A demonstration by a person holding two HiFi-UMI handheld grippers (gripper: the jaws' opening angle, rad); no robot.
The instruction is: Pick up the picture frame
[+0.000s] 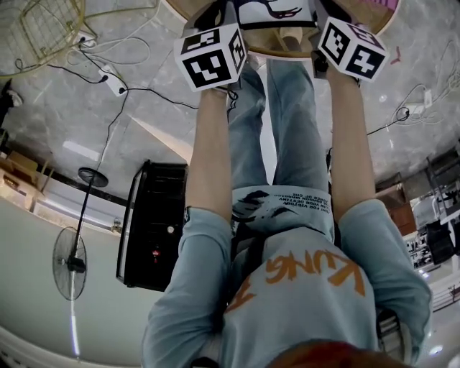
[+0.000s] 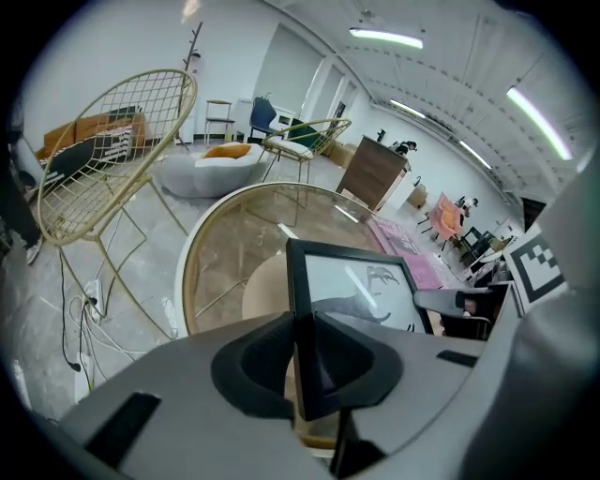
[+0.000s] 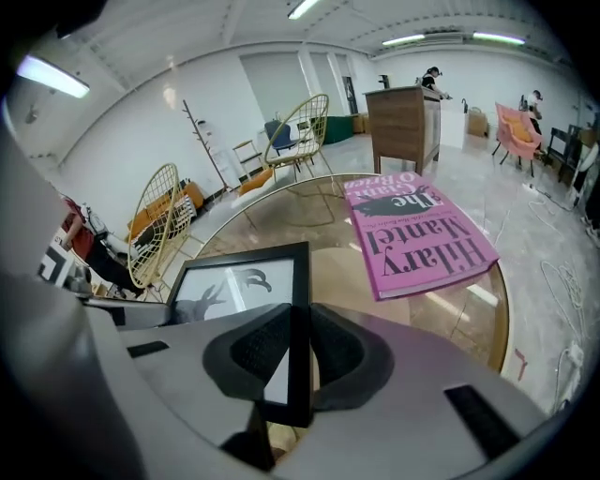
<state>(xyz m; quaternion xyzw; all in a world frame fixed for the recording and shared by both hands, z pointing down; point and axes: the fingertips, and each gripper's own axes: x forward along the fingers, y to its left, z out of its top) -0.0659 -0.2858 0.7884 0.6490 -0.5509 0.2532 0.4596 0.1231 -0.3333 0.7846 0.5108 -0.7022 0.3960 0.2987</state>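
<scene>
The picture frame [image 2: 361,291] is black-rimmed, with a white print of a dark animal shape. It hangs between my two grippers over the round glass table [image 2: 234,234]. My left gripper [image 2: 302,361] is shut on the frame's left rim. My right gripper [image 3: 298,354] is shut on the frame's [image 3: 234,281] opposite rim. In the head view both marker cubes [image 1: 212,57] [image 1: 352,47] flank the frame [image 1: 277,11] at the top edge, and the jaws there are mostly hidden behind the cubes.
A pink book [image 3: 417,230] lies on the table [image 3: 328,202] right of the frame. Gold wire chairs [image 2: 112,159] stand beside the table. A power strip and cables [image 1: 111,79] trail over the marble floor. A black computer case [image 1: 151,223] and a fan [image 1: 70,262] stand behind me.
</scene>
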